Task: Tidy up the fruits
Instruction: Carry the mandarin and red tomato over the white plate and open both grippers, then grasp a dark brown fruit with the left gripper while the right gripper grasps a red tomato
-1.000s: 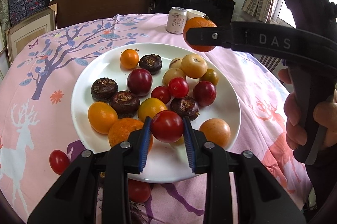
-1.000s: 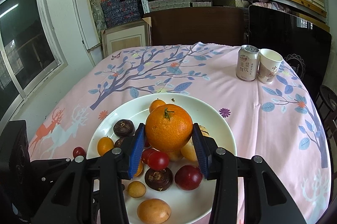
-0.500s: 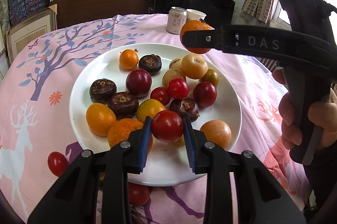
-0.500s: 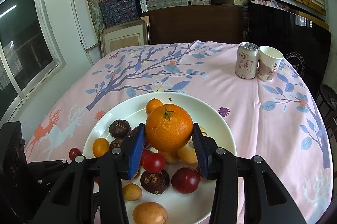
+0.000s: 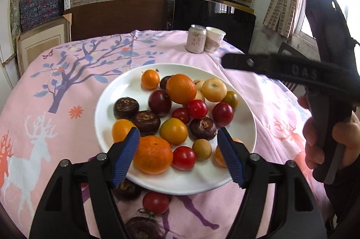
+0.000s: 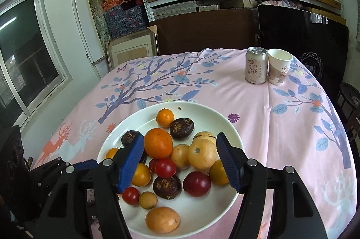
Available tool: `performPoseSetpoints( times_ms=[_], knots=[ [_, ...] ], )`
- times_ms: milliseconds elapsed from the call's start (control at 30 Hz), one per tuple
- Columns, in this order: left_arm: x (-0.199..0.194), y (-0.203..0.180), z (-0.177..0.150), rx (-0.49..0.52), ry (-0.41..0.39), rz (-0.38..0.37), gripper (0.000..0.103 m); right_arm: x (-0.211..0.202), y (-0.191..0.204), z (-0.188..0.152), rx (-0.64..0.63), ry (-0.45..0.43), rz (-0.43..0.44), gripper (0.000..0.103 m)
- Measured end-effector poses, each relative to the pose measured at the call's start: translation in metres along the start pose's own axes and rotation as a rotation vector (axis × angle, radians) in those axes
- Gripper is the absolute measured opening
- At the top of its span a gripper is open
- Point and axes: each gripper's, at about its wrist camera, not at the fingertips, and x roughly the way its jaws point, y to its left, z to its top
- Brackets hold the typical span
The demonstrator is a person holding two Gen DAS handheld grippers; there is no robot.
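A white plate [image 5: 244, 150] sits on a pink tablecloth [image 5: 56, 126] and serves as the landmark. Nearest the viewer, on the cloth just short of the plate's near rim, lie three fruits not yet gathered: a red tomato [image 5: 156, 202] and two dark water chestnuts [image 5: 126, 190], one at the very bottom edge.

Over the plate's near rim, the left gripper [image 5: 177, 157] has its blue jaws opening, with nothing clamped; a small red tomato [image 5: 184, 158] lies on the plate between them, free of the pads. The right gripper [image 6: 180, 163] hovers over the plate's middle, its jaws also opening and empty; a large orange [image 6: 158, 146] rests on the fruit pile just below.

The plate holds most of the fruit, so the job looks largely done. Well beyond its far rim stand a can [image 6: 256, 68] and a paper cup [image 6: 279, 69].
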Motion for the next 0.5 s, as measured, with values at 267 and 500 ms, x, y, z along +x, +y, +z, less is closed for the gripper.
performPoseSetpoints(
  times_ms=[267, 500],
  knots=[
    [-0.048, 0.030, -0.023, -0.055, -0.031, 0.044, 0.076, -0.030, -0.002, -0.053, 0.034, 0.054, 0.031, 0.068],
    [-0.053, 0.037, -0.069, -0.012, 0.084, 0.096, 0.076, -0.043, 0.013, -0.109, 0.042, 0.080, 0.081, 0.069]
  ],
)
